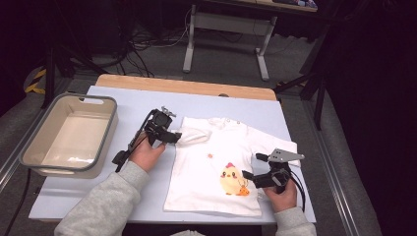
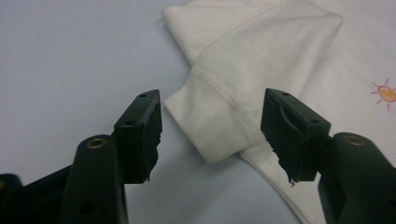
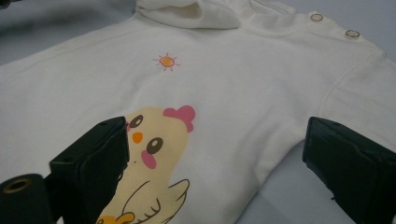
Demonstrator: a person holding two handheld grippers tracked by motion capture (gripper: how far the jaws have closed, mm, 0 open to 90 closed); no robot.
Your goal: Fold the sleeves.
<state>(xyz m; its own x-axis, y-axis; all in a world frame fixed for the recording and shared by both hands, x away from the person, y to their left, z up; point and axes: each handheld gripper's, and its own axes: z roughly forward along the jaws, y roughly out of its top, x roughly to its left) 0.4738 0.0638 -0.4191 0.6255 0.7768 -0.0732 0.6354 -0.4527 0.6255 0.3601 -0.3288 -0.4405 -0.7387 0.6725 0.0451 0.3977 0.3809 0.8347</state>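
Both tools gape over the white shirt (image 1: 216, 162); left tool (image 2: 210, 130) straddles the folded sleeve (image 2: 224, 116) ungripped, and may drag it askew.

No readable text anywhere; the white shirt (image 1: 216, 162) carries just a chick print (image 3: 149, 154) and a small sun (image 3: 166, 61).

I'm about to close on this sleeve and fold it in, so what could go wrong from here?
1. The left claw stands open around the sleeve cuff; closing here may pinch only the top layer, so the fold slips.
2. The right claw hovers open over the shirt without pinning it, so pulling the sleeve could drag the whole shirt across the table and wrinkle it.
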